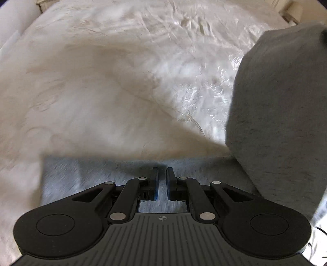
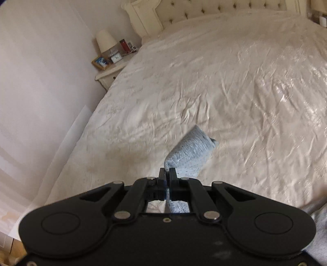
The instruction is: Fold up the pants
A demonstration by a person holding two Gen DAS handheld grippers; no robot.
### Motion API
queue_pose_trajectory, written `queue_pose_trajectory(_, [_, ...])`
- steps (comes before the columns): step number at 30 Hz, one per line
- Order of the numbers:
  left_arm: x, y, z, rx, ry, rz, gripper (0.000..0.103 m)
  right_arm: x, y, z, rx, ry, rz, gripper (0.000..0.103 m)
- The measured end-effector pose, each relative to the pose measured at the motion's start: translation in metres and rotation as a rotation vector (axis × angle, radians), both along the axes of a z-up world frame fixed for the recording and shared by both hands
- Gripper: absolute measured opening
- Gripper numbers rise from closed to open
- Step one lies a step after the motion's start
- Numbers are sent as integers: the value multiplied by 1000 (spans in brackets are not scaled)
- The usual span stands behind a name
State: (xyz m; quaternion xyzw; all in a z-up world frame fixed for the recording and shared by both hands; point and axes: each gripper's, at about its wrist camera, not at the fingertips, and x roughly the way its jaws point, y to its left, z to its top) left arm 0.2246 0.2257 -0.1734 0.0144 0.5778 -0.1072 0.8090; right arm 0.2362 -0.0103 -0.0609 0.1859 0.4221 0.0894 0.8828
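The grey pants (image 1: 276,106) rise as a tall fold at the right of the left wrist view. A flat grey part (image 1: 67,176) of them spreads under and past the fingertips. My left gripper (image 1: 162,170) points steeply down, its jaws nearly together with grey cloth in the narrow gap. In the right wrist view my right gripper (image 2: 167,170) is shut on a bunched corner of the pants (image 2: 190,147). That corner sticks out beyond the fingertips, above the bed. More grey cloth (image 2: 320,225) shows at the lower right edge.
A cream satin bedspread (image 2: 235,81) covers the wide bed, with a tufted headboard (image 2: 204,10) at the back. At the left stands a nightstand (image 2: 108,73) with a lamp (image 2: 105,41), a clock and small items, against a pale wall (image 2: 40,81).
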Motion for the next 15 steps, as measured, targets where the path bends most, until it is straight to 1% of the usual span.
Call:
queue_pose_trajectory(2, [14, -1, -16, 19, 25, 12, 8, -5, 2, 3, -3, -8, -4, 4])
queue_pose_trajectory(4, [27, 7, -19, 5, 19, 41, 8, -10, 10, 6, 4, -9, 2, 4])
queue_pose_trajectory(5, [33, 13, -16, 15, 16, 71, 8, -12, 14, 7, 5, -13, 9, 4])
queue_pose_trajectory(7, [38, 32, -4, 57, -16, 136, 8, -21, 30, 12, 8, -27, 42, 5])
queue_pose_trajectory(9, [36, 60, 9, 95, -52, 195, 8, -33, 58, 13, -3, -49, 106, 5])
queue_pose_trajectory(11, [28, 87, 21, 109, -71, 259, 8, -45, 91, 4, -32, -58, 180, 5])
queue_pose_trajectory(13, [15, 121, 35, 105, -88, 338, 8, -54, 129, -15, -51, -42, 261, 5])
queue_pose_trajectory(15, [-1, 147, 46, 112, -100, 398, 8, -64, 170, -45, -76, -10, 354, 5])
